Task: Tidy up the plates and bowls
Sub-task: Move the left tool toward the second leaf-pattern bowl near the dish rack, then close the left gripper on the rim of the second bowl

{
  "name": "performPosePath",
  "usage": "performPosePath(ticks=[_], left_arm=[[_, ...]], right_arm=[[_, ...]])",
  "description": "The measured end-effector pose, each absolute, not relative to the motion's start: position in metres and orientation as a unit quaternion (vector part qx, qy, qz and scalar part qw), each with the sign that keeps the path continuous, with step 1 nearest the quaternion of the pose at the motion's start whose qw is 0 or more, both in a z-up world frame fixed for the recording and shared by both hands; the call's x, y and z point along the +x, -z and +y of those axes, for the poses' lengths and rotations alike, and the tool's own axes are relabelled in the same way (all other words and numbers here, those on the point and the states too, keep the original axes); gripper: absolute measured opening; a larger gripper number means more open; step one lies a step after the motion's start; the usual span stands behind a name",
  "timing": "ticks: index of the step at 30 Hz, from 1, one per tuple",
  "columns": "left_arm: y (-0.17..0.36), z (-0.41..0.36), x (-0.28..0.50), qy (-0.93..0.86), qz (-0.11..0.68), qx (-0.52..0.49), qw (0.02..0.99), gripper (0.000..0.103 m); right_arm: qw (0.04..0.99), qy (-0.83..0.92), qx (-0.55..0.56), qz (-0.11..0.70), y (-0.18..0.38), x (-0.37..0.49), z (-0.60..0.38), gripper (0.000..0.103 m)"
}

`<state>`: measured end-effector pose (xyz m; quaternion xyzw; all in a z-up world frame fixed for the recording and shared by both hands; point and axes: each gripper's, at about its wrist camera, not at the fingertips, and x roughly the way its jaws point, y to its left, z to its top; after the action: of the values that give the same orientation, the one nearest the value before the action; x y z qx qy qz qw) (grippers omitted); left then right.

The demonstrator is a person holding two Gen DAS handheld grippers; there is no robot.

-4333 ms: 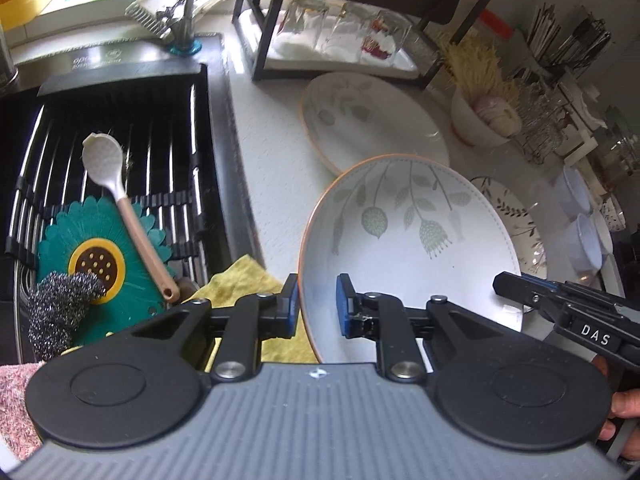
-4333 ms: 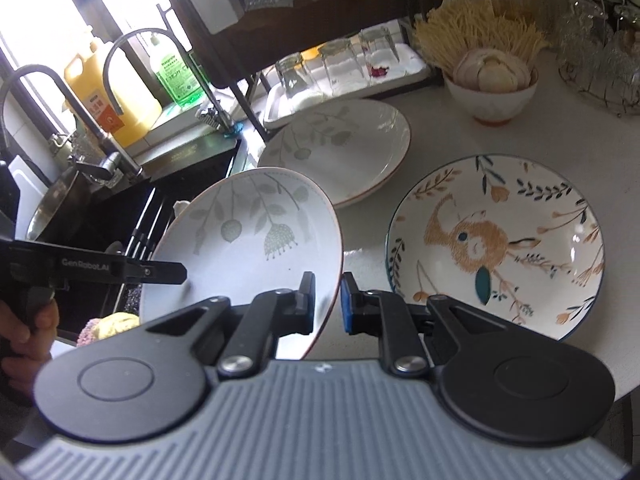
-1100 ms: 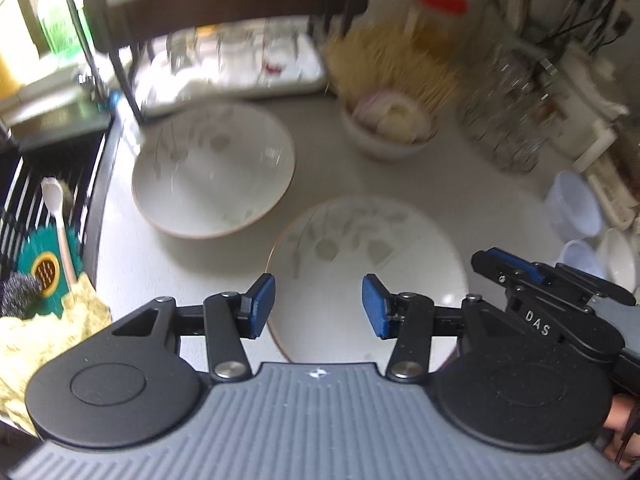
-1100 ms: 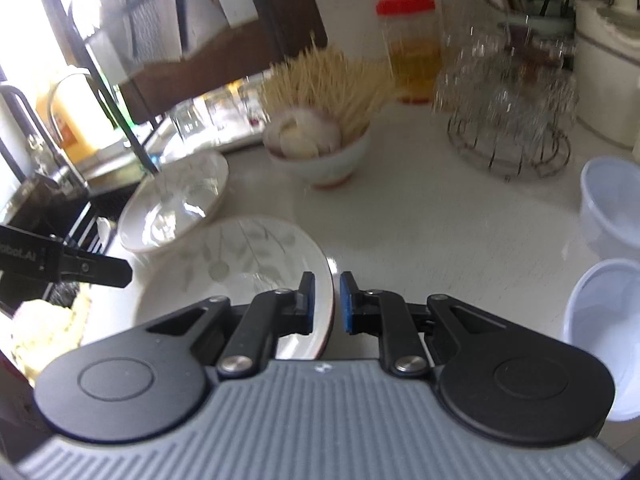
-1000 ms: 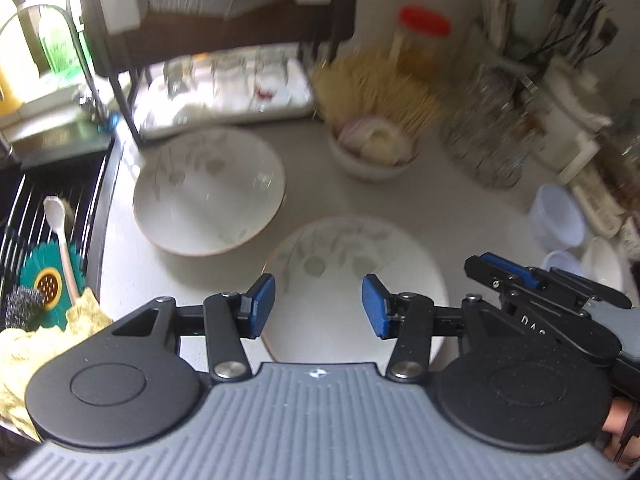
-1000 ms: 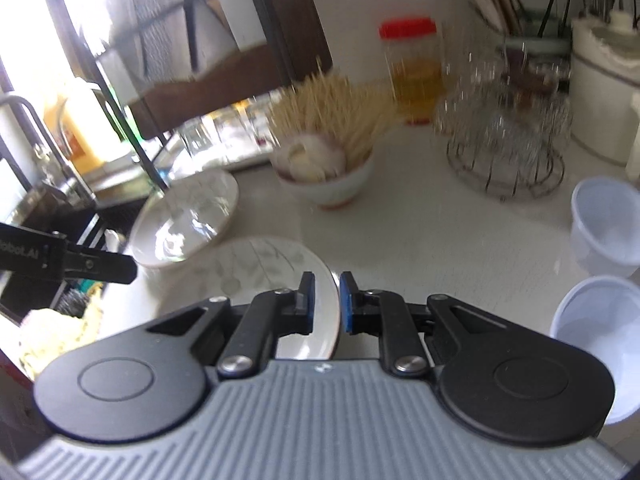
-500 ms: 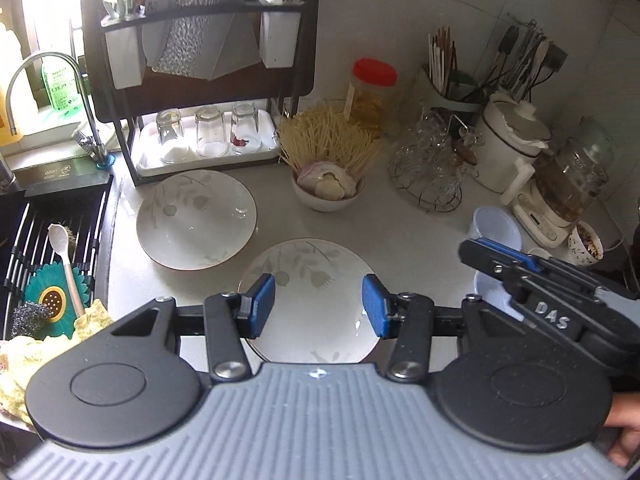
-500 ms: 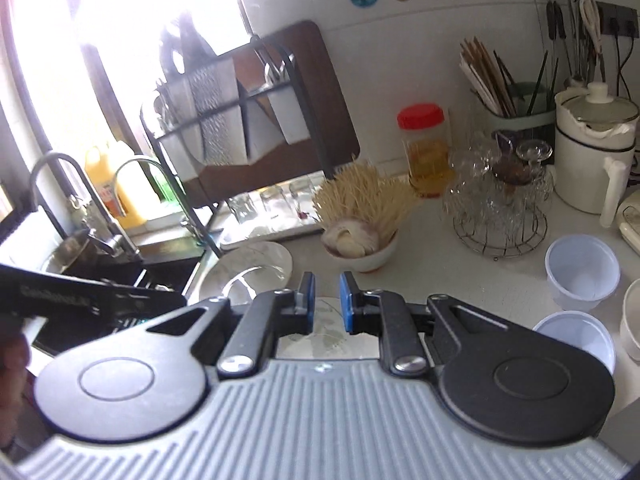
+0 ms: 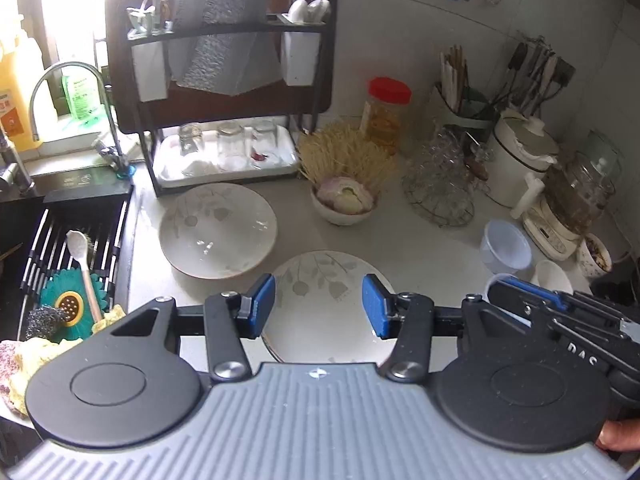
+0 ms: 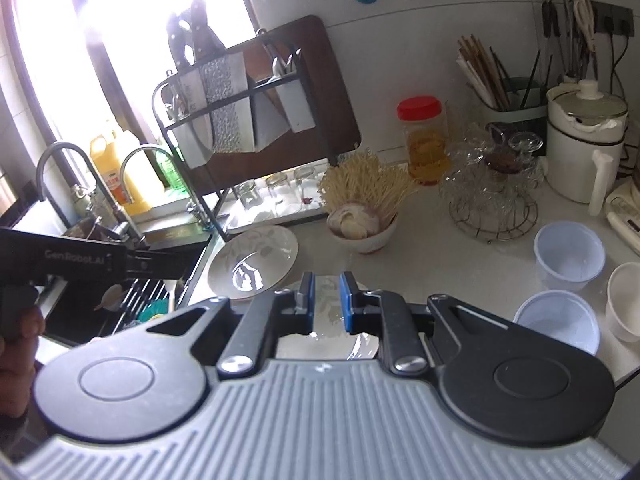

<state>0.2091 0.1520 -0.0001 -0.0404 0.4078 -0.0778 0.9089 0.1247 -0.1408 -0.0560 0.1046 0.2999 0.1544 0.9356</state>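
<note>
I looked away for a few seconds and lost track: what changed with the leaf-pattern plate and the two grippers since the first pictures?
The near leaf-pattern plate, earlier held tilted by both grippers, now lies flat on the counter, covering the deer-pattern plate. The left gripper is open, the right gripper nearly shut on nothing, and both have pulled up and back. The far leaf-pattern plate and garlic bowl stayed put.

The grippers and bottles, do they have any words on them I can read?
"DAS": on the right gripper, seen from the left camera.
"GenRobot.AI": on the left gripper, seen from the right camera.
Yellow bottle label: too blurred.
Green bottle label: too blurred.
</note>
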Motion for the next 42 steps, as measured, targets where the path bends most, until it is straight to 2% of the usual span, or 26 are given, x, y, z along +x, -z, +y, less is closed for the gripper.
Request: performPosePath(ticks=[13, 30, 40, 41, 42], left_arm=[[0.005, 0.17, 0.232, 0.066, 0.425, -0.041, 0.902, 0.054], [0.038, 0.213, 0.308, 0.076, 0.44, -0.047, 0.893, 0.059], [0.068, 0.264, 0.346, 0.051, 0.464, -0.102, 0.879, 0.059], [0.072, 0.269, 0.35, 0.047, 0.467, -0.105, 0.877, 0.059], [0.077, 0.274, 0.354, 0.043, 0.47, -0.108, 0.875, 0.059]], right_arm=[[0.929, -0.171, 0.094, 0.314, 0.062, 0.143, -0.117, 0.017], [0.931, -0.158, 0.057, 0.323, 0.061, 0.194, -0.081, 0.017], [0.92, -0.152, 0.071, 0.355, 0.081, 0.235, -0.064, 0.018], [0.919, -0.146, 0.071, 0.358, 0.084, 0.24, -0.063, 0.023], [0.92, -0.14, 0.072, 0.359, 0.088, 0.244, -0.062, 0.04]])
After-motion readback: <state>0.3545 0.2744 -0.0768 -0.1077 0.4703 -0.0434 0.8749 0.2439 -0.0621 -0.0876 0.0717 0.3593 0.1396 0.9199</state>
